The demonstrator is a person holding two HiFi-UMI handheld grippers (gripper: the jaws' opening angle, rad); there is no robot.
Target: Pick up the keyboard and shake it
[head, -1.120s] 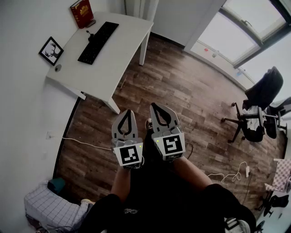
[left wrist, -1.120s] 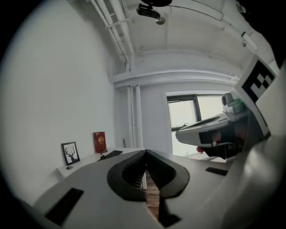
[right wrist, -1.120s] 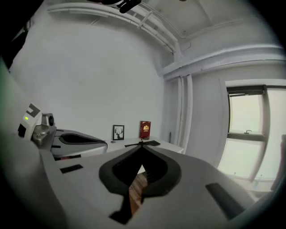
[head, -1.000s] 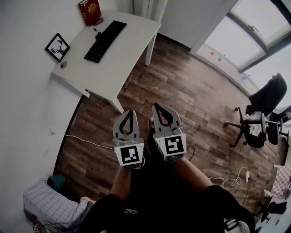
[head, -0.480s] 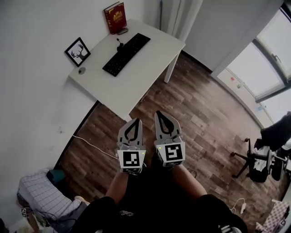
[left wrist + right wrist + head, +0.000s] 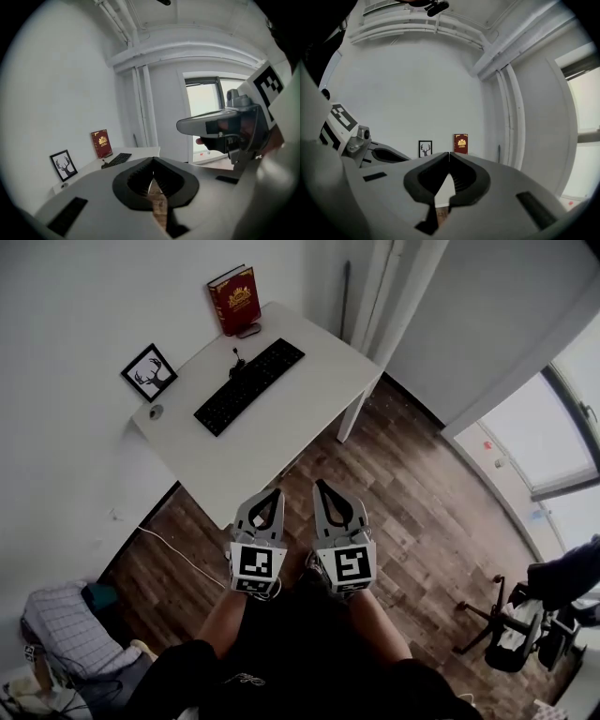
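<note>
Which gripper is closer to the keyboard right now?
Left. The left gripper is just short of the desk, facing the keyboard; the right gripper is beside it, farther right. Neither touches it.

The head view looks steeply down from high up; both gripper views face level towards the distant worktop (image 6: pixel 281 418), all sharing the red book (image 6: pixel 234 299).

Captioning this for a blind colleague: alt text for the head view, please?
The left gripper and right gripper, both shut and empty, point toward a white desk holding a black keyboard, red book and framed picture.
</note>
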